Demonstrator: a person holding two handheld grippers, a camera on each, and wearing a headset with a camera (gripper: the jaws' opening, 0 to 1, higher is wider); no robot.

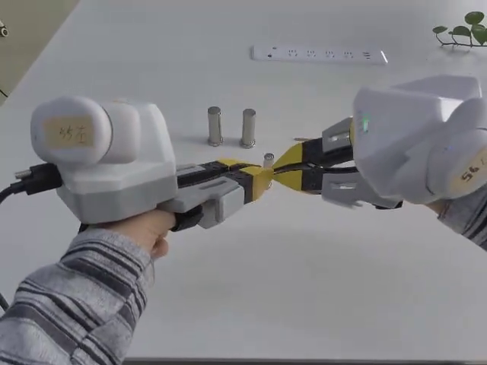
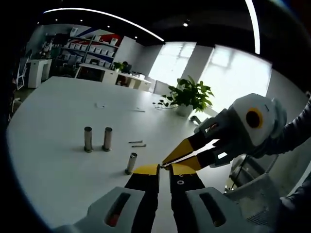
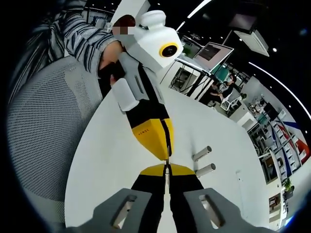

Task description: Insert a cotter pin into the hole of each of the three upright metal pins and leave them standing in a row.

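Note:
Two metal pins (image 1: 215,125) (image 1: 249,127) stand upright side by side on the white table (image 1: 251,289). A third pin (image 1: 268,160) stands just behind the gripper tips and is seen leaning in the left gripper view (image 2: 130,163). My left gripper (image 1: 261,181) and right gripper (image 1: 280,172) meet tip to tip above the table. A thin cotter pin (image 3: 166,167) runs between both pairs of yellow jaws, and both grippers look shut on it. Two more cotter pins (image 2: 137,143) lie flat beyond the standing pins.
A white power strip (image 1: 319,54) lies at the far side of the table. A potted plant (image 2: 187,95) stands at the table's far corner. A mesh chair back (image 3: 43,141) is beside the table.

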